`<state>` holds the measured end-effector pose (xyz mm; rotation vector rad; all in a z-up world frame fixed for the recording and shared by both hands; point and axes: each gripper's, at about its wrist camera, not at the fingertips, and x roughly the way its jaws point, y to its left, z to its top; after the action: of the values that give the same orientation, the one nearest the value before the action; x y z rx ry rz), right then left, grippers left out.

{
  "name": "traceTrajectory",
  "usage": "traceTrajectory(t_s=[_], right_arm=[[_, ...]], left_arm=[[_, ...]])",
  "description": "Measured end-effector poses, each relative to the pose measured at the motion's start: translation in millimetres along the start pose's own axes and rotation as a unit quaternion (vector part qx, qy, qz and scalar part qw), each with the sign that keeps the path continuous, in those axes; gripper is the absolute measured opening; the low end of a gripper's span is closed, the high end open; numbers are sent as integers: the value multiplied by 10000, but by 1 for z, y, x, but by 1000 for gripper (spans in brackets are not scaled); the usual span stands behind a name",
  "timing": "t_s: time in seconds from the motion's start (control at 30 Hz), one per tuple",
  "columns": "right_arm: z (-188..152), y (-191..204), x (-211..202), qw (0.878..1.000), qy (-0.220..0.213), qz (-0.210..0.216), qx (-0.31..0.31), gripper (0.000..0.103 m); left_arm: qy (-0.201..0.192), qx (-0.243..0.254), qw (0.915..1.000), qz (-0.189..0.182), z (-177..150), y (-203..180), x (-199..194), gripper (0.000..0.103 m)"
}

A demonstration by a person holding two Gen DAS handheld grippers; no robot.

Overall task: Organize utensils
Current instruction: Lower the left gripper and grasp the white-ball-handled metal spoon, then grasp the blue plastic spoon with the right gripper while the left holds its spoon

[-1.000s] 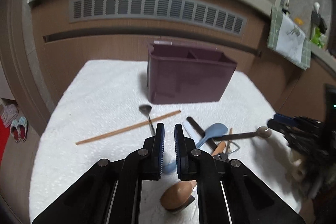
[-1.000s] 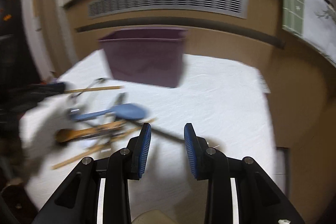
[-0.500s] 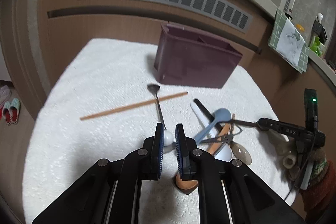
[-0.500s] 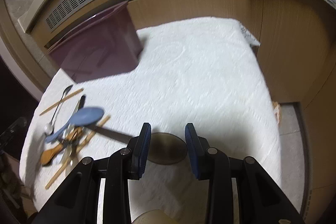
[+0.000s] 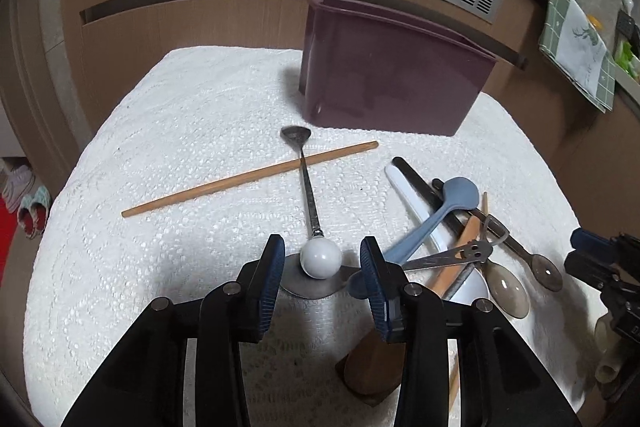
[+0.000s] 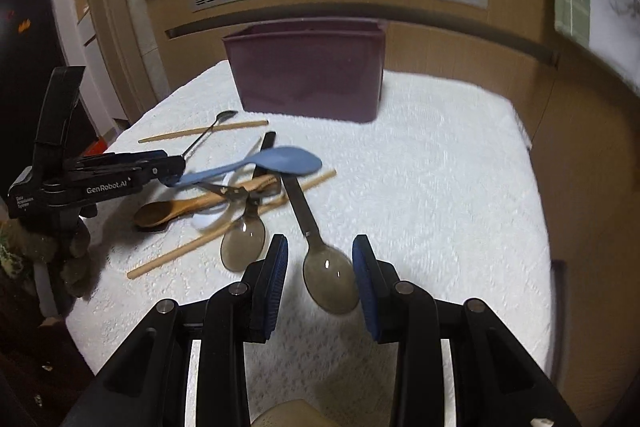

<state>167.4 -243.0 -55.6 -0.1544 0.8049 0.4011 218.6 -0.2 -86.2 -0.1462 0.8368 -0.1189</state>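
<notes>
White ball-ended spoon shows only from left; right misses it.

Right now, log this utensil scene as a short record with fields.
surface: white towel
bin: purple organizer, upright at the far edge
left tongs: opening, white ball-ended spoon between them, untouched
right tongs: open, straddling a smoky translucent spoon
pile: blue spoon, wooden spoon, chopsticks
</notes>
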Motion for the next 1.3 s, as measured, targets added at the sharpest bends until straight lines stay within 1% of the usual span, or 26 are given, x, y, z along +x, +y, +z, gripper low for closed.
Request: traceTrajectory(t_s=[0.07,0.13,0.2,0.23,0.3,0.4,0.47,0.53,0.57,0.63,0.73,0.8,0.87,0.97,1.03,1.1,1.17,1.23,1.3], right_arm=[[7,6,0,9999,-65,35,-137,32],[15,13,2,9997,-91,133,-165,32],[21,16,5,9994,-89,335,-17,32],[23,18,7,9989,-83,452,99,32],[27,20,11,9979,-64,536,347,32],[38,25,27,9960,-17,555,694,32],[43,27,40,9939,90,549,956,32],[47,30,54,9896,265,643,1256,32],[48,31,61,9876,348,660,1382,32],[53,36,75,9847,477,561,1580,32],[63,44,92,9830,496,522,1689,32],[73,51,106,9855,542,325,1574,32],[86,60,123,9891,611,3,1342,32],[99,78,140,9938,737,-470,682,32],[100,88,148,9934,958,-598,176,32],[95,88,147,9916,1052,-736,-174,30],[87,79,137,9922,1055,-594,-297,30],[78,67,127,9910,1068,-661,-459,30],[72,54,116,9887,994,-984,-540,30]], left_arm=[[62,-153,9998,82,2,4,3,39],[183,-249,9995,65,3,9,10,35],[148,-245,9995,90,3,11,9,25],[115,-270,9996,61,2,12,6,22],[-80,-291,9995,21,1,15,-4,22],[-396,-182,9990,83,-1,17,-26,22],[-587,-166,9981,78,-4,20,-44,22],[-717,-172,9973,58,-6,23,-59,22],[-758,-180,9970,40,-7,26,-65,22],[-814,-237,9964,-10,-8,33,-75,22],[-850,-358,9957,-114,-8,42,-80,22],[-876,-404,9952,-145,-10,48,-82,22],[-847,-485,9950,-217,-12,54,-82,22],[-797,-589,9947,-290,-17,60,-83,22],[-762,-655,9943,-351,-19,64,-83,22],[-760,-702,9939,-369,-20,67,-83,22],[-764,-742,9935,-412,-20,70,-84,22],[-776,-761,9931,-446,-19,70,-83,22],[-797,-768,9927,-477,-18,70,-82,22]])
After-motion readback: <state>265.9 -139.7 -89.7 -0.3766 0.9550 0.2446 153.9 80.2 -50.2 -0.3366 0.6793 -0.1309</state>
